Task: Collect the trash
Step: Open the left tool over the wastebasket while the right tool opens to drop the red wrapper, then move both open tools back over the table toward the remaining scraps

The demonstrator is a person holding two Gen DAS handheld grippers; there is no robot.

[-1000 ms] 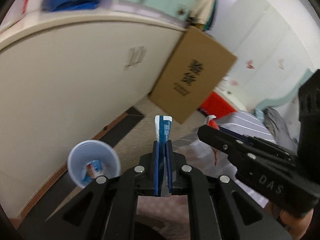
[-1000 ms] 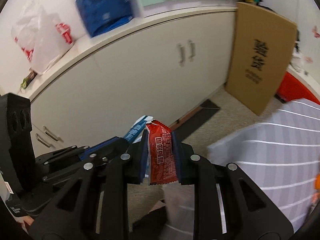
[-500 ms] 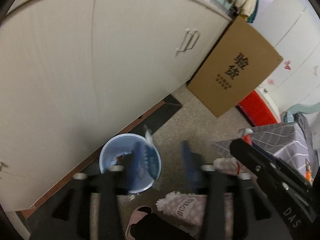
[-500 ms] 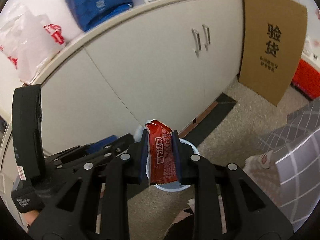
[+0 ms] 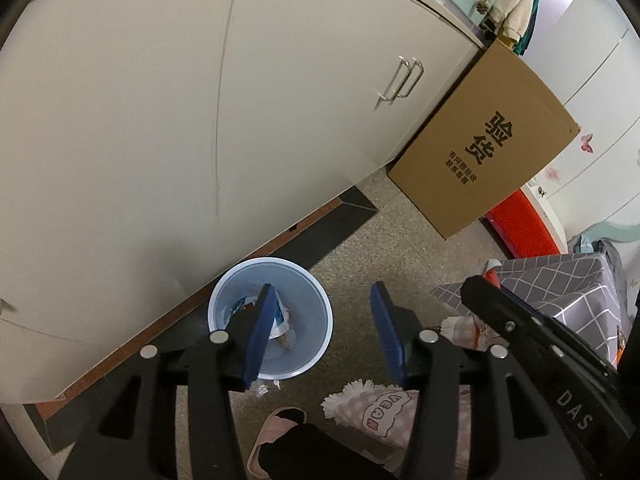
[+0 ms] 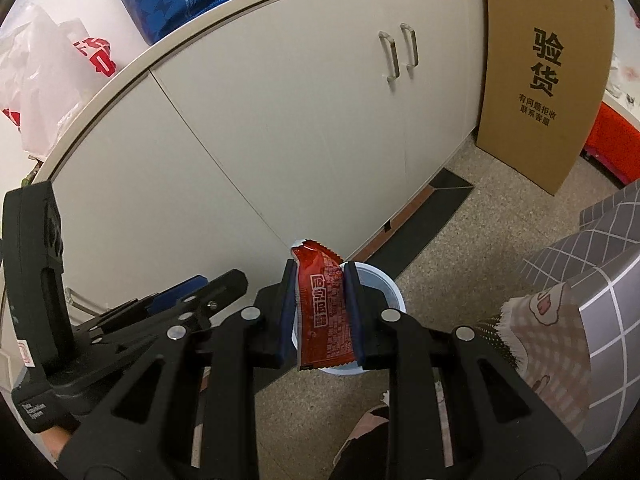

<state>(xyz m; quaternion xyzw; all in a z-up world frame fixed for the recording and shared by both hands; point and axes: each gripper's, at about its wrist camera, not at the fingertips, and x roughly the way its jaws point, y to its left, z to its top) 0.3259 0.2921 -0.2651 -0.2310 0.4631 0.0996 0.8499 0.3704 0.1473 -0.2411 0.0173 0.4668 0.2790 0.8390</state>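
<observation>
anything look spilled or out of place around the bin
Yes: small scraps of litter lie on the floor just outside the blue bin, at its near edge, rather than inside with the other wrappers. Nothing else looks spilled or damaged.

Left cam: my left gripper (image 5: 322, 332) is spread wide, nothing between the blue pads (image 5: 259, 336). Below it sits the light-blue bin (image 5: 312, 300) on the speckled floor (image 5: 384, 248), right against the cabinet (image 5: 168, 120) base, w/ wrappers (image 5: 280, 320) lying inside, blue/white print. Small scrap (image 5: 262, 390) on the floor just beside the bin. Right gripper (image 5: 476, 292) pokes in from the right edge, can't tell its state from here. Cardboard box (image 5: 480, 168) leans on the cabinet end. Pink slipper (image 5: 276, 426) and checked rug (image 5: 384, 412) at bottom.
</observation>
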